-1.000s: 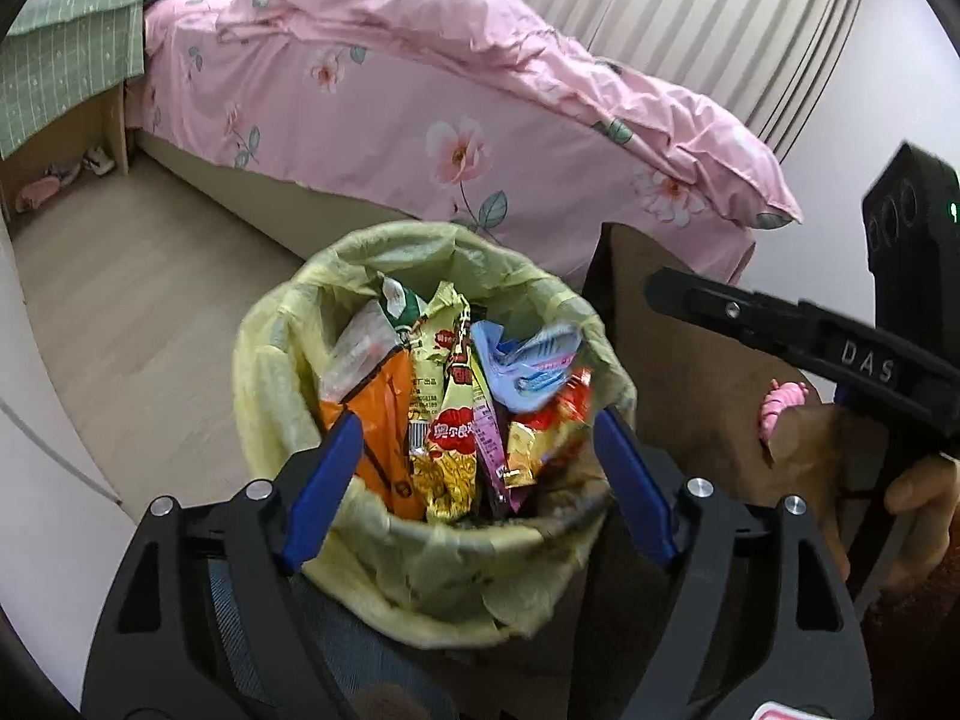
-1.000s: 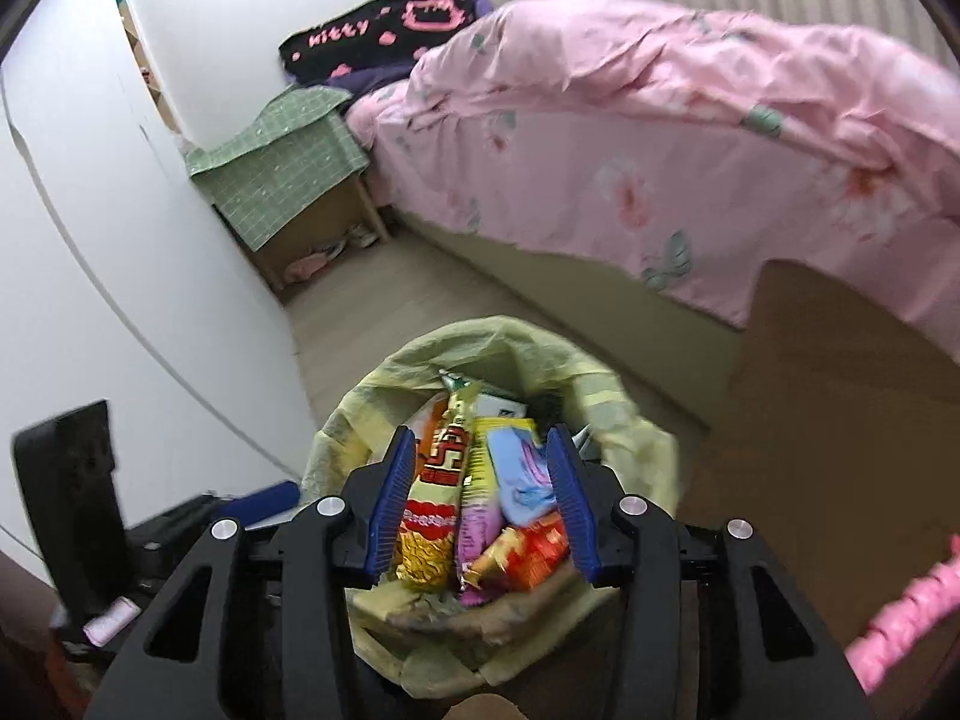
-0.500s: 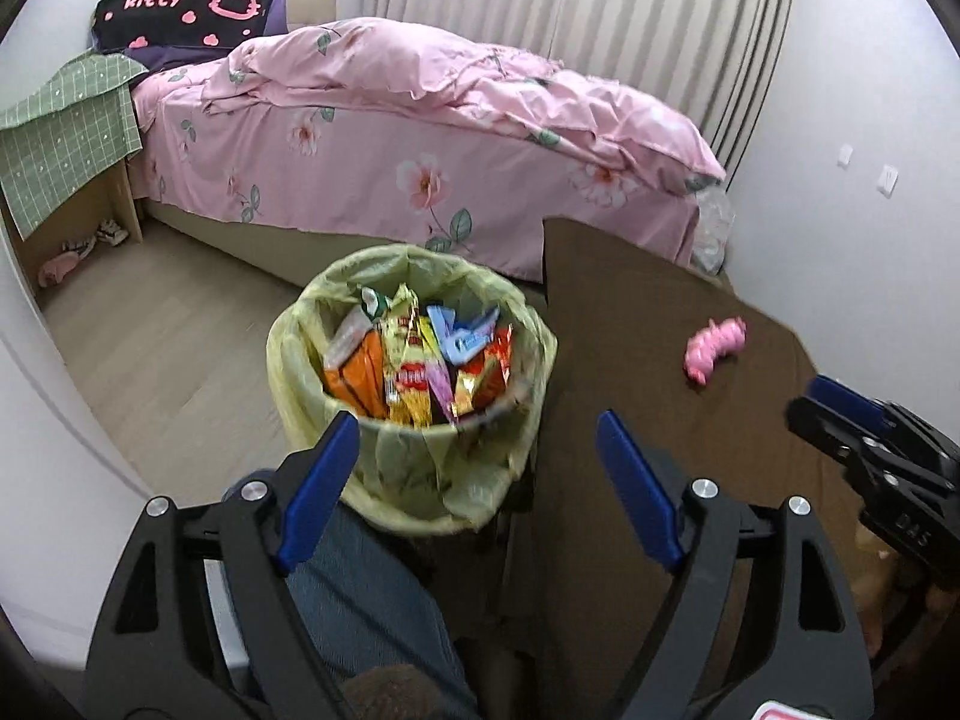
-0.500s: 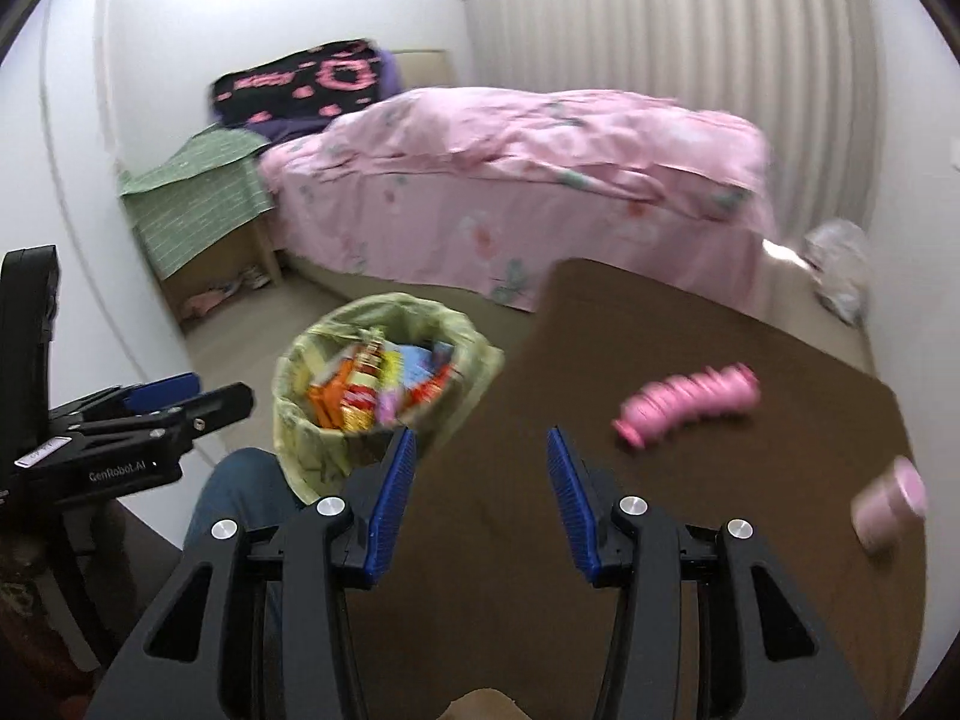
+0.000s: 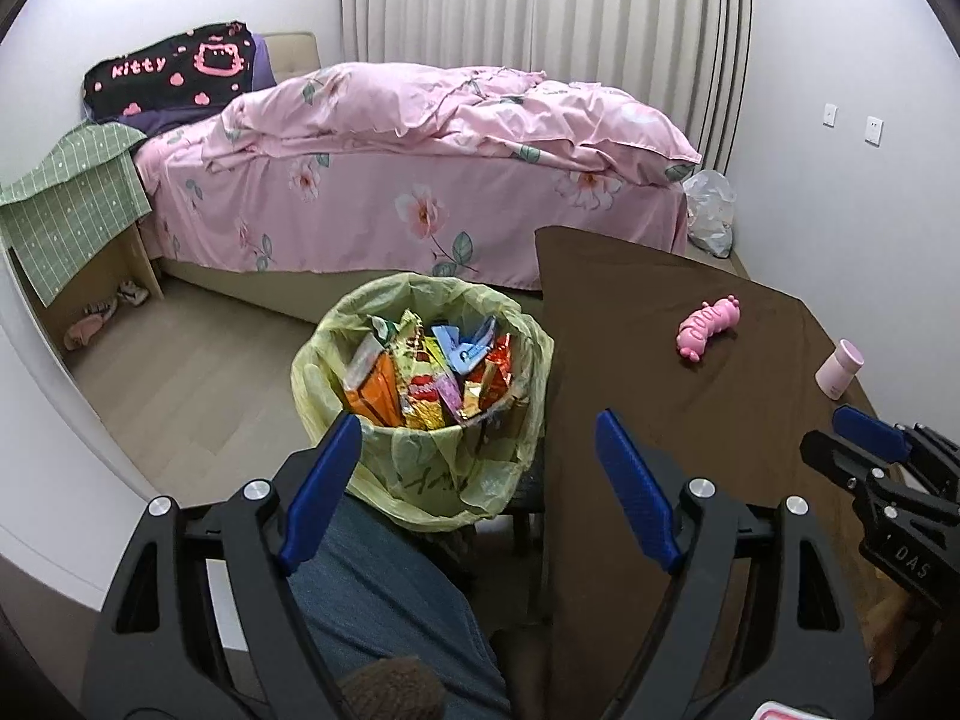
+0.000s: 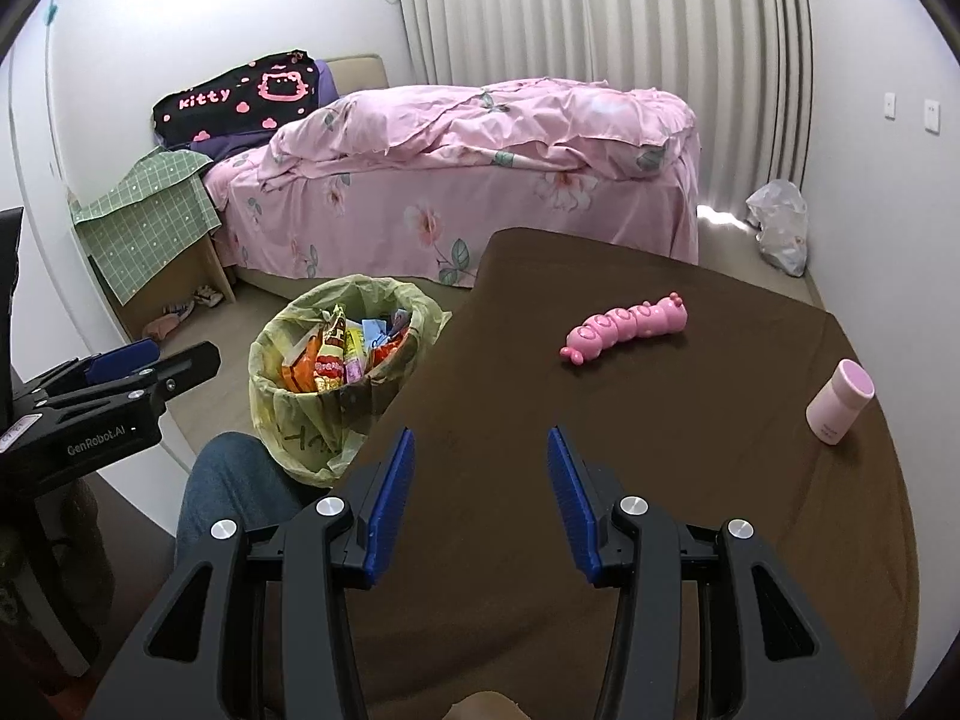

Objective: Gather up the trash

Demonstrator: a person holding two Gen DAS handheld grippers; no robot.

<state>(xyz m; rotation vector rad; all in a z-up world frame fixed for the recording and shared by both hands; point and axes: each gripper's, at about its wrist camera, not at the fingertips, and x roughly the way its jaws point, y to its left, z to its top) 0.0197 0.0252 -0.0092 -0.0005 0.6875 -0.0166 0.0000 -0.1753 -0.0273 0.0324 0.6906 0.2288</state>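
Observation:
A trash bin with a yellow liner (image 5: 420, 468) stands on the floor beside the brown table (image 5: 690, 396); it is full of snack wrappers (image 5: 429, 375). It also shows in the right wrist view (image 6: 300, 426). My left gripper (image 5: 477, 456) is open and empty, held above and in front of the bin over my knee. My right gripper (image 6: 480, 474) is open and empty above the brown table (image 6: 660, 420). Each gripper shows at the edge of the other's view.
A pink caterpillar toy (image 6: 624, 327) and a pink cup (image 6: 839, 399) lie on the table. A bed with pink floral bedding (image 5: 420, 180) stands behind. A green-covered side table (image 5: 72, 204) is at the left. A plastic bag (image 6: 777, 225) lies by the curtain.
Both grippers have pulled back and up from close over the bin. The right gripper has swung right over the table. Both stay open and empty.

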